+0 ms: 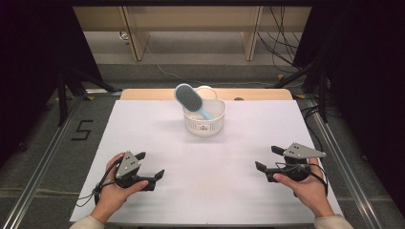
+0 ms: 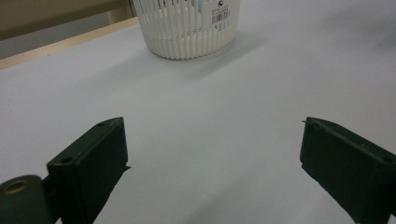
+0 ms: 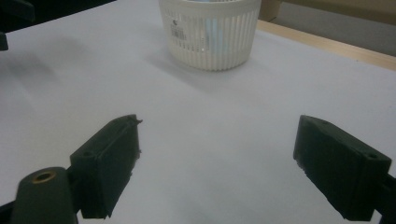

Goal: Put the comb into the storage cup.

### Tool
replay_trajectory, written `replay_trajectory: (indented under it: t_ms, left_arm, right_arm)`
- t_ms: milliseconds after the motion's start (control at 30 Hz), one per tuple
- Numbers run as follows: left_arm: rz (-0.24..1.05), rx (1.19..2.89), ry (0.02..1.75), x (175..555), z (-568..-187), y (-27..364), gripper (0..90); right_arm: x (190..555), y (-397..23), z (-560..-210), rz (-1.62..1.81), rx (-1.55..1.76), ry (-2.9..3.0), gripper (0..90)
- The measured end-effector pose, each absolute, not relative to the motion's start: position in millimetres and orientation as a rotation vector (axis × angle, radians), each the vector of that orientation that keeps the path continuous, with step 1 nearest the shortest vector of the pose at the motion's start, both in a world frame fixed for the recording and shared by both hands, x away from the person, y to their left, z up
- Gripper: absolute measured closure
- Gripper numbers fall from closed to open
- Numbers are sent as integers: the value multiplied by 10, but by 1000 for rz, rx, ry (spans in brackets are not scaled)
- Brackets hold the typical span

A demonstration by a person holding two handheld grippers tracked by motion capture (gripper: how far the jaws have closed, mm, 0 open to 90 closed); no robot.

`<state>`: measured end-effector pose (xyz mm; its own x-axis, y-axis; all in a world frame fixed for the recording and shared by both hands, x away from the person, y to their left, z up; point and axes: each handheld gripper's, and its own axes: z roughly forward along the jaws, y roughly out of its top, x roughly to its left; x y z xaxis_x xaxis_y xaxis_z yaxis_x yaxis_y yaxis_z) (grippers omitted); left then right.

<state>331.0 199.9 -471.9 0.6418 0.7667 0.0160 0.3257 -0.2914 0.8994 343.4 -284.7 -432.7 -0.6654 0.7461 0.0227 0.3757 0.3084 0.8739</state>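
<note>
Basket [image 1: 204,120] at the far middle of the table [image 1: 157,143] holds a blue brush [image 1: 190,98]; its barcode label [image 2: 220,17] is unreadable. Left tool [image 1: 152,166] and right tool [image 1: 268,158] gape empty, near.

"5" on floor [image 1: 82,130]

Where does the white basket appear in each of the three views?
High view: the white basket stands at the middle of the far part of the table, with a blue hairbrush in it.
Left gripper view: top centre, beyond the jaws.
Right gripper view: top centre.
Shared landmark: the barcode label on its wall.
</note>
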Motion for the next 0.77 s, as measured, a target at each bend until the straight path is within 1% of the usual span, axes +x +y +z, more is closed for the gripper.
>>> replay_trajectory:
  t_ms: [400,767]
  left_arm:
    - [563,1881,863,3310,-4719,1997,71]
    - [560,1880,864,3313,-4718,1993,72]
  right_arm:
    - [3293,-2924,-4416,1309,1012,2182,153]
    - [3274,-2941,-4431,1312,1011,2178,153]
